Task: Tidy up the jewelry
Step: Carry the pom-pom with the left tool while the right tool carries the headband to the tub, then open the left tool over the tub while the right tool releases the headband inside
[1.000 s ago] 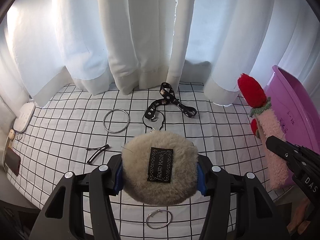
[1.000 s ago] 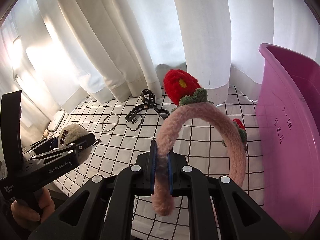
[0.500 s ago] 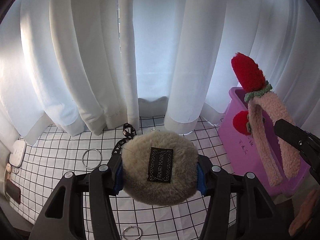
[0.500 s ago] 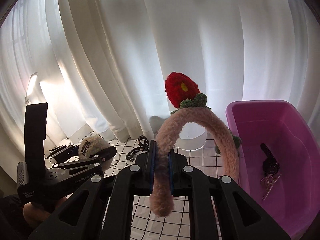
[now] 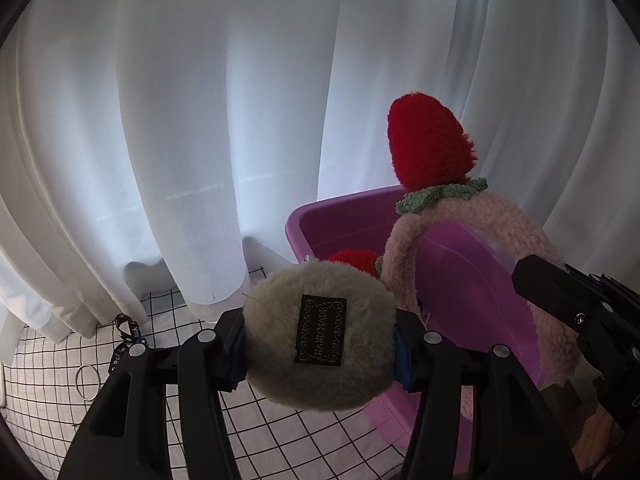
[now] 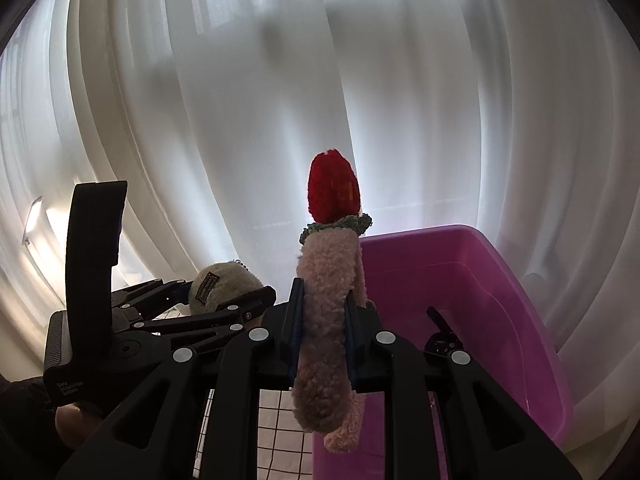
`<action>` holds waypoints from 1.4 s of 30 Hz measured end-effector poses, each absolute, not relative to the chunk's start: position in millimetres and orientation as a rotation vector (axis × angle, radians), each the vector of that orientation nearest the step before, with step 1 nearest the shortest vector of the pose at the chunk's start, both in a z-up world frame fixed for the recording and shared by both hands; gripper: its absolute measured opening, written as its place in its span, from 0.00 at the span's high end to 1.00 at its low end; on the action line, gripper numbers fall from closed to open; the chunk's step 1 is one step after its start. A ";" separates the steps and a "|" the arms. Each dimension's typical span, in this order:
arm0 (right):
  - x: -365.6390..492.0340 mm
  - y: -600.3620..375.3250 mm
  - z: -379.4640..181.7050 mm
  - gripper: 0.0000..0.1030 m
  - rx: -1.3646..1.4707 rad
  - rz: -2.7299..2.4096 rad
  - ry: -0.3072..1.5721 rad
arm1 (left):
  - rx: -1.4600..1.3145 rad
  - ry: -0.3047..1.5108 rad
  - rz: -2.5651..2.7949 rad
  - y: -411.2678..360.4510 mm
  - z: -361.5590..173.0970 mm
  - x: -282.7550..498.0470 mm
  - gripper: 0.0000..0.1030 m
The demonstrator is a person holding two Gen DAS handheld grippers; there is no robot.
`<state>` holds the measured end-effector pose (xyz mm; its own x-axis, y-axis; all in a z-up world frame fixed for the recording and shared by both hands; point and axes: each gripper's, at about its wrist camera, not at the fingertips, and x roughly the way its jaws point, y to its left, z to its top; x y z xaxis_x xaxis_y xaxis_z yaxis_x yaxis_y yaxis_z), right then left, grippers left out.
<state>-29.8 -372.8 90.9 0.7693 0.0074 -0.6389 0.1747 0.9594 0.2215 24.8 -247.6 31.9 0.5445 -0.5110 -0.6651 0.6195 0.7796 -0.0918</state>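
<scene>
The left tool (image 5: pixel 320 336) is clamped on a round beige fluffy pom-pom (image 5: pixel 320 332) with a dark sewn label on its face; the puff fills the gap between the two fingers and is held up in the air, in front of the near left corner of the purple bin (image 5: pixel 472 280). The right tool (image 6: pixel 323 332) is closed narrowly on one leg of a pink fuzzy headband (image 6: pixel 328 320), which stands upright from the grip with a red knitted strawberry (image 6: pixel 332 192) and a green crocheted collar at its top. In the left wrist view the headband (image 5: pixel 480 224) arches over the bin's open top, its second small red strawberry just behind the pom-pom, and the right tool's black body (image 5: pixel 580 312) comes in from the right edge. In the right wrist view the bin (image 6: pixel 460 276) sits just right of the held headband, and a small dark piece of jewelry (image 6: pixel 442 336) lies on its floor; what kind it is cannot be told. The left tool (image 6: pixel 224 304) with its pom-pom (image 6: pixel 220 284) shows to the left of the headband at about the same height. Low on the left, the checked tabletop (image 5: pixel 48 400) carries a metal ring (image 5: pixel 87 378) and a black printed strap (image 5: pixel 124 336) near the hem of the white curtain (image 5: pixel 200 120), which fills the background of both views
</scene>
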 end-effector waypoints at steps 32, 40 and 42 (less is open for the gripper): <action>-41.4 -490.3 -5.4 0.45 0.602 -0.274 0.926 | 0.329 0.927 -0.626 -365.6 -49.3 39.8 0.11; -53.4 -484.4 25.7 0.41 0.579 -0.257 0.831 | 0.275 0.918 -0.617 -358.8 -37.4 41.6 0.10; -56.5 -479.7 34.8 0.40 0.575 -0.242 0.803 | 0.252 0.905 -0.615 -353.4 -30.4 41.5 0.09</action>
